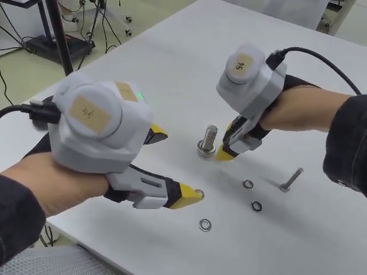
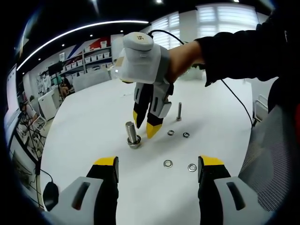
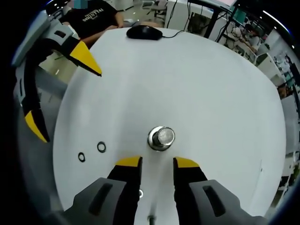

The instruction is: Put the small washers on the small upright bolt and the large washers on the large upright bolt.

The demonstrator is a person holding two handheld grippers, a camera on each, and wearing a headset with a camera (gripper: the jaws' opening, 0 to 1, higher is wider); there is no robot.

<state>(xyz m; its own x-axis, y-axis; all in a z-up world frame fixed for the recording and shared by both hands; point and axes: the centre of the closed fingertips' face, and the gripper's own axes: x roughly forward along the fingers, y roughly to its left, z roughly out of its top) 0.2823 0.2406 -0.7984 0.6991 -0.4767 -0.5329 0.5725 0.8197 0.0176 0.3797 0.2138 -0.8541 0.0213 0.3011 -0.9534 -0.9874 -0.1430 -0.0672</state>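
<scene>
Found the large silver threaded bolt (image 1: pixel 209 137) standing upright near the middle of the white tabletop (image 1: pixel 172 74), with a silvery ring (image 1: pixel 206 152) seated around its foot; saw its top end-on in the right gripper view, just ahead of the jaw tips. Placed the small grey bolt (image 1: pixel 291 179) apart from it on the right of the head view, head down on the tabletop and shaft up. Counted four washers lying flat and loose: a dark small washer (image 1: pixel 248 184) and a second dark washer (image 1: pixel 256 206) near the small bolt's foot; a brighter ring washer (image 1: pixel 205 224) closer to the near table edge; a fourth washer (image 1: pixel 199 193) just beside the lower yellow tip of the left gripper, contact not to be told. Held the right gripper (image 3: pixel 157 162) pointing down just beside the large bolt, jaws set to a narrow gap with nothing seen between the tips. Held the left gripper (image 2: pixel 158 161) low over the tabletop, jaws spread wide and empty, the large bolt and two of the washers ahead of them.
</scene>
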